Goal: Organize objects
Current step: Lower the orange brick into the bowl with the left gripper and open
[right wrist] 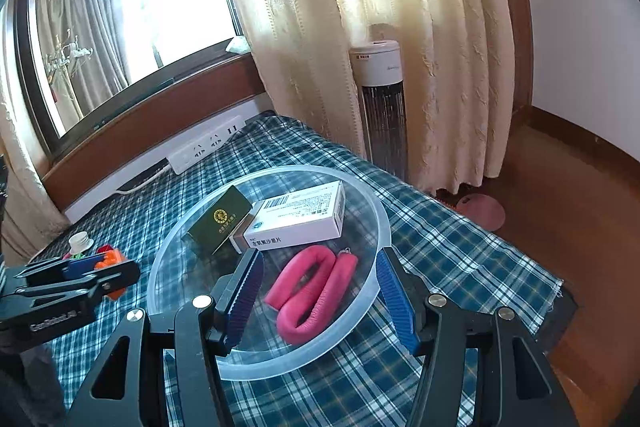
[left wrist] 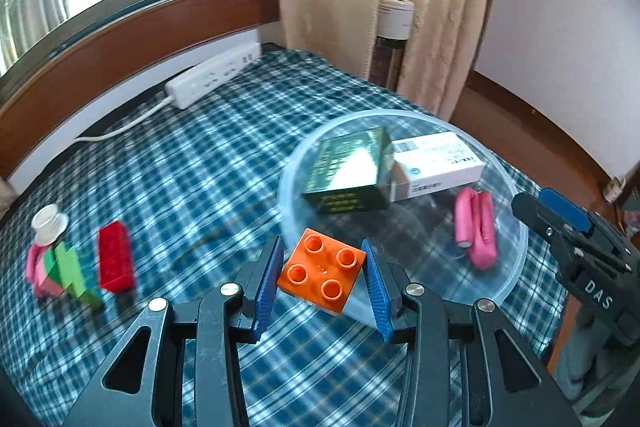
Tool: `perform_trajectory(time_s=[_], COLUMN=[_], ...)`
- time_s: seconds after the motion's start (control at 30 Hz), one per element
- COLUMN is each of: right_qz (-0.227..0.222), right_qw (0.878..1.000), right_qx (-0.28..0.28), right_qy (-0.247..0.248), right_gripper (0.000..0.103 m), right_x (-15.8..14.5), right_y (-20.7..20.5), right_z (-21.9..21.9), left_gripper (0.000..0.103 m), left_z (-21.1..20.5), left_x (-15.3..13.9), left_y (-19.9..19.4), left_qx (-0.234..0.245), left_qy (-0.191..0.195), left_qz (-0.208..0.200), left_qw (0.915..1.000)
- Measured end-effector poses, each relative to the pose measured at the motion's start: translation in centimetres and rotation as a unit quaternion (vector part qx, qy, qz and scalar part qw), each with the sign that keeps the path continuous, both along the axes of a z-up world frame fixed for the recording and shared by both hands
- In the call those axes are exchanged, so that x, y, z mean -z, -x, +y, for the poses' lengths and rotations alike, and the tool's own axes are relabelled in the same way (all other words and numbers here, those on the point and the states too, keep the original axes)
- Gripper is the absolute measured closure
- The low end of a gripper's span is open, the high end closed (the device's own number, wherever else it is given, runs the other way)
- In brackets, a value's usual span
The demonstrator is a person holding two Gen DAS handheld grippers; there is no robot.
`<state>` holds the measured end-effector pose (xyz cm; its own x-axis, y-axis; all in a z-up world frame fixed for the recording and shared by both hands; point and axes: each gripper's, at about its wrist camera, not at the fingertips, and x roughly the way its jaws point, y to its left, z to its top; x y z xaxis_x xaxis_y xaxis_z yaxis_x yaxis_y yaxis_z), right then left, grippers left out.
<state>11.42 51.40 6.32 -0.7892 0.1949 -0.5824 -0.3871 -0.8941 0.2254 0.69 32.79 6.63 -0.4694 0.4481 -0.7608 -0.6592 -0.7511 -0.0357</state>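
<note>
My left gripper [left wrist: 322,267] is shut on an orange four-stud brick [left wrist: 322,269], held above the near-left rim of a clear round tray [left wrist: 516,267]. The tray [right wrist: 384,227] holds a dark green box [left wrist: 348,171], a white medicine box [left wrist: 436,163] and a pink folded item [left wrist: 476,227]. My right gripper [right wrist: 318,287] is open and empty, with the pink item [right wrist: 316,287] below, between its fingers. A red brick [left wrist: 116,257], a green and pink block cluster [left wrist: 64,271] and a white cap [left wrist: 49,223] lie on the cloth at left.
The table has a blue plaid cloth [left wrist: 200,167]. A white power strip [left wrist: 212,75] lies at the back by the window wall. A cream curtain [right wrist: 380,27] and a tower heater [right wrist: 382,99] stand behind the table. The table's right edge drops to a wooden floor [right wrist: 560,227].
</note>
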Motion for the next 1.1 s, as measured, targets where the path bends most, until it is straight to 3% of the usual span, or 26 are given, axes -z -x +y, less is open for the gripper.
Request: perform_trajectory(time_s=[0.23,0.4,0.83,0.97,1.1], right_qz=[-0.003,-0.007,-0.009,-0.007,-0.007], right_qw=[1.0,1.0,1.0,1.0,0.999], right_qx=[0.0,-0.002,-0.018,-0.026,-0.039], right_qy=[0.005,0.007,0.008,0.005,0.004], right_gripper=[0.041,0.041,0.041,0.041,0.041], right_x=[0.3,0.5,0.5,0.2,0.0], right_y=[0.3,0.6,1.2,1.5,1.9], right_z=[0.1,-0.1,-1.3,-2.2,-3.4], left_gripper=[0.06,0.052,0.049,0.041,0.039], left_z=[1.9,2.2,-0.2,-1.3,-2.6], left_x=[1.0,1.5,1.2,1.0,0.9], left_y=[0.4,0.9,1.5,1.5,1.7], left_qx=[0.016,0.014,-0.013,-0.024,-0.038], left_qy=[-0.001,-0.005,-0.003,-0.008,-0.011], left_qz=[-0.009,-0.015,-0.01,-0.012,-0.014], left_qw=[0.9998,0.9998,0.9999,0.9996,0.9991])
